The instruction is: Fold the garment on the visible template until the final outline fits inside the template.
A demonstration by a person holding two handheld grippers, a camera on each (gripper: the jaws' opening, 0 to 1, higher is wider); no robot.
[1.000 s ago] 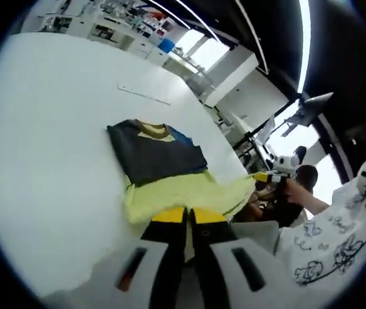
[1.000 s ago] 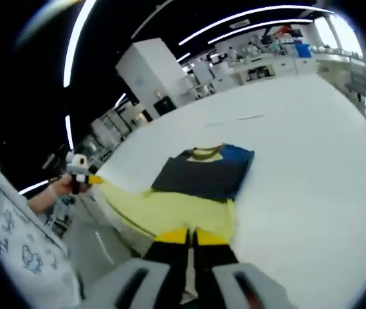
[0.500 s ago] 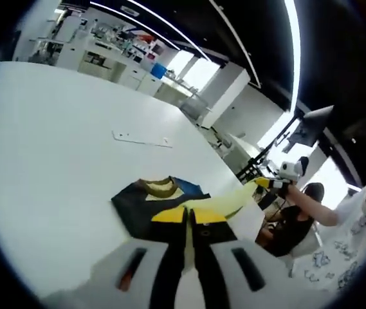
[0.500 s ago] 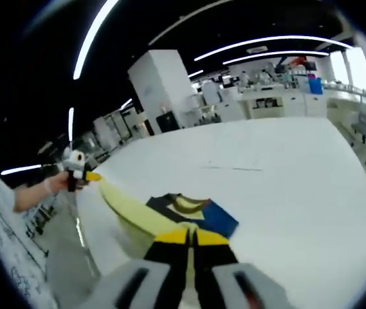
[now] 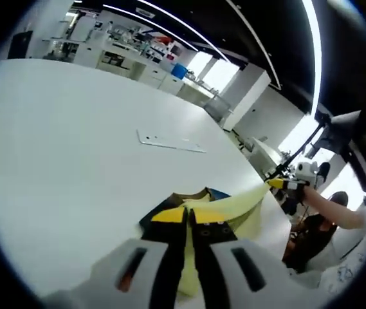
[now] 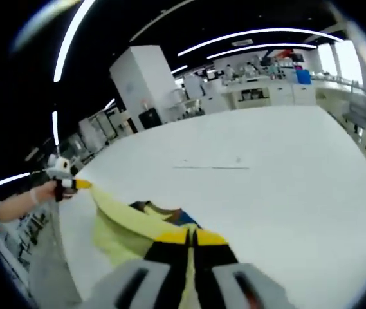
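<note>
In the left gripper view, the left gripper has its 2 yellow-tipped jaws pressed together with no gap, and the yellow hem of the garment is pinched between them. From those tips the yellow fabric runs up and to the right as a taut band to the right gripper, which enters from the right edge and holds the far corner of the same hem; a hand grips it, and the arm behind is cut off by the rim. Just beyond the left jaws, dark and blue parts of the garment and a tan collar lie on the white table, mostly hidden behind the jaws and the lifted yellow layer. Farther ahead of the tips lies a thin pale strip, flat on the table, too small to tell what it is. No template outline can be made out on the table surface.

In the right gripper view, the right gripper likewise has its 2 jaws closed tight on the yellow fabric of the garment. The fabric stretches left from the tips to the left gripper, held in a hand near the left rim. Under the raised band, a small patch of dark cloth, collar and blue shows just left of the jaws; the rest is covered. The table spreads ahead, with the faint strip well beyond the tips.
</note>
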